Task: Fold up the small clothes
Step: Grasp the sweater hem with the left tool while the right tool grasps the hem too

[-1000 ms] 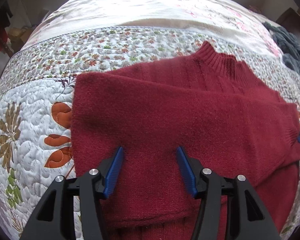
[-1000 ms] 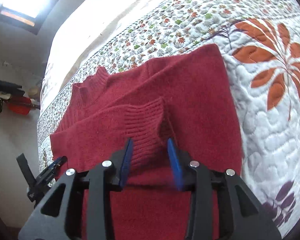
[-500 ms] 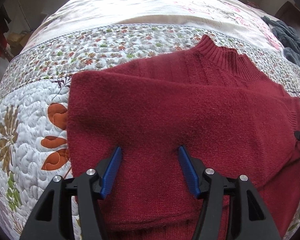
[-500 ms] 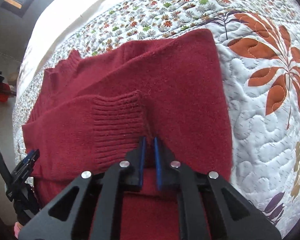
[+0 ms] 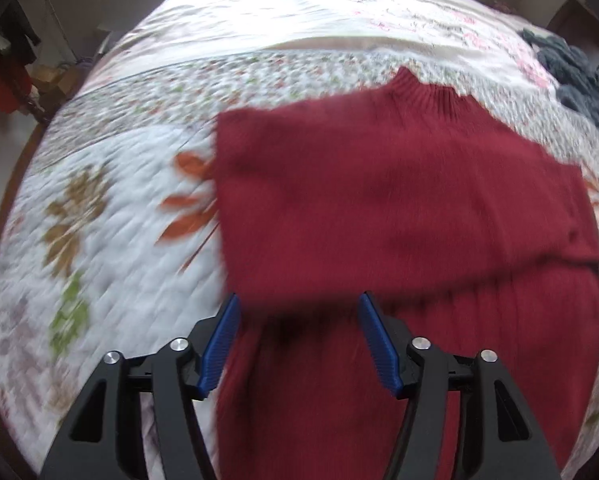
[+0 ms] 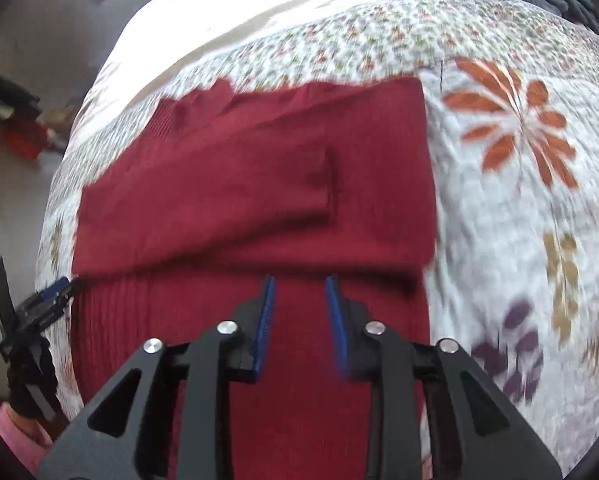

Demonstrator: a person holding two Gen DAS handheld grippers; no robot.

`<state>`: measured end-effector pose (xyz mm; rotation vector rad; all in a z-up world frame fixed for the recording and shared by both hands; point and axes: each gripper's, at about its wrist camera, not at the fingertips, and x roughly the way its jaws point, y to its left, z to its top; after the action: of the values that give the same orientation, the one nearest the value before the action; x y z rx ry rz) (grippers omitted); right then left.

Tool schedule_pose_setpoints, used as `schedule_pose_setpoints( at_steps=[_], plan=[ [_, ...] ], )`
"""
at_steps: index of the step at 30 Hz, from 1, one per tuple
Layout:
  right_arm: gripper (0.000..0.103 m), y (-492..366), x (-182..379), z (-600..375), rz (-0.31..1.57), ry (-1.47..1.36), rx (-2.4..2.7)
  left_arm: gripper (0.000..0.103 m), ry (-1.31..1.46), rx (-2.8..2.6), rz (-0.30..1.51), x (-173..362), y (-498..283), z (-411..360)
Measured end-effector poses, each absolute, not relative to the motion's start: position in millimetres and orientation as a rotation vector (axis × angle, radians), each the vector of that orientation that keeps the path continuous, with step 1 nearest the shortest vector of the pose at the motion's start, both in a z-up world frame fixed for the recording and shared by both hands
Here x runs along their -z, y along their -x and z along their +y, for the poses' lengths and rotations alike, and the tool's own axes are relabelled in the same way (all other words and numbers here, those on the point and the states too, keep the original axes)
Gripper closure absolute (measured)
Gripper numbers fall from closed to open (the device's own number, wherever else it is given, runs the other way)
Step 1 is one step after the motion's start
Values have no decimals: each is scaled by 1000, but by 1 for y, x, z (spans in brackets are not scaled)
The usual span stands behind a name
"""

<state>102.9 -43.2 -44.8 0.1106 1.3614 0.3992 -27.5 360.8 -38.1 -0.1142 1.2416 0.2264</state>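
Observation:
A dark red knit sweater [image 5: 379, 200] lies flat on the quilted bed, collar toward the far side, both sleeves folded across its chest. In the right wrist view the sweater [image 6: 259, 184] shows a ribbed cuff [image 6: 323, 184] lying on top of the fold. My left gripper [image 5: 299, 340] hovers open over the sweater's lower left part, nothing between its blue pads. My right gripper [image 6: 299, 312] is open above the lower body, just below the folded sleeve, holding nothing. The left gripper [image 6: 47, 300] shows at the sweater's left edge.
The floral quilt [image 5: 99, 240] spreads out around the sweater. A dark grey garment [image 5: 571, 76] lies bunched at the far right of the bed. Clutter sits on the floor beyond the bed's left edge [image 6: 15, 120]. A pink sleeve [image 6: 15, 436] appears at lower left.
My right gripper shut on the sleeve cuff, then opened and left it lying on the chest. Both grippers have pulled back toward the hem.

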Motion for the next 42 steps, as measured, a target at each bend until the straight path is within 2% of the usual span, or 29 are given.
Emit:
schedule_pose_setpoints(
  at_steps=[4,7,15,17,20,32,33,34,39,40,41,42],
  plan=[
    [71,-46,43,-53,1412,-70,-438,37,131,-252,1328,36,85,369],
    [62,-2,43,-65,1458,-62,-436,37,124,-275,1395,35,130,372],
    [58,83,55,-106,1607,-73,-362,37,224,-277,1530,41,225,376],
    [58,94,58,-112,1631,-81,-354,37,249,-265,1545,44,238,374],
    [52,109,64,-118,1663,-71,-354,37,269,-248,1561,51,251,369],
    [51,149,98,-149,1791,-151,-296,36,289,-225,1601,67,274,345],
    [51,149,101,-149,1790,-169,-302,38,308,-210,1600,66,275,343],
    [51,149,103,-147,1789,-182,-309,45,314,-210,1603,65,276,340],
    [53,134,108,-148,1774,-204,-288,50,378,-208,1613,67,279,330],
    [53,126,108,-149,1779,-213,-290,64,423,-192,1616,71,277,325],
    [54,125,109,-149,1787,-211,-294,72,454,-186,1619,74,280,321],
    [60,124,109,-147,1788,-199,-304,73,452,-196,1618,75,280,316]
  ],
)
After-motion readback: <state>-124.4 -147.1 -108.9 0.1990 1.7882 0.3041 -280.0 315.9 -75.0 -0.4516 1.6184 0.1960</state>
